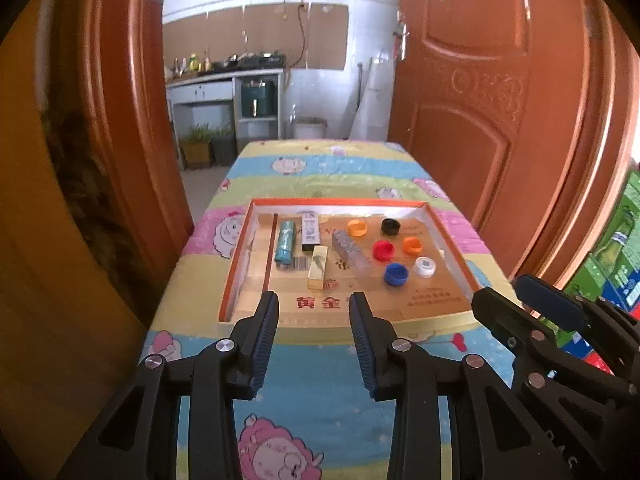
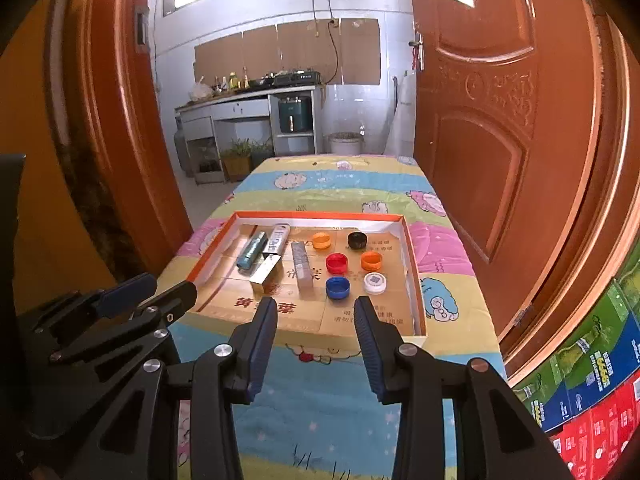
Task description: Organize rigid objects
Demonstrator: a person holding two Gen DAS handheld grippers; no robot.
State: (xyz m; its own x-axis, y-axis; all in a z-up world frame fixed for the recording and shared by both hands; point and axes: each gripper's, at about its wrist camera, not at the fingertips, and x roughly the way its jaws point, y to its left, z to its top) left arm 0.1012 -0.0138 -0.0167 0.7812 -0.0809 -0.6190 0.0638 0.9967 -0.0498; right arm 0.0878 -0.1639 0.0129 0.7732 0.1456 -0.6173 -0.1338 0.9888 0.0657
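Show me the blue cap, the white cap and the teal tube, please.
Blue cap (image 2: 337, 287), right wrist view, its open top.
White cap (image 2: 375, 282), right wrist view, its flat top.
Teal tube (image 1: 285, 245), left wrist view, mid-body.

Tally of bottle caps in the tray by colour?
Orange caps: 2
Black cap: 1
Red cap: 1
Blue cap: 1
White cap: 1
Total: 6 caps, all in the tray, right of the clear box.
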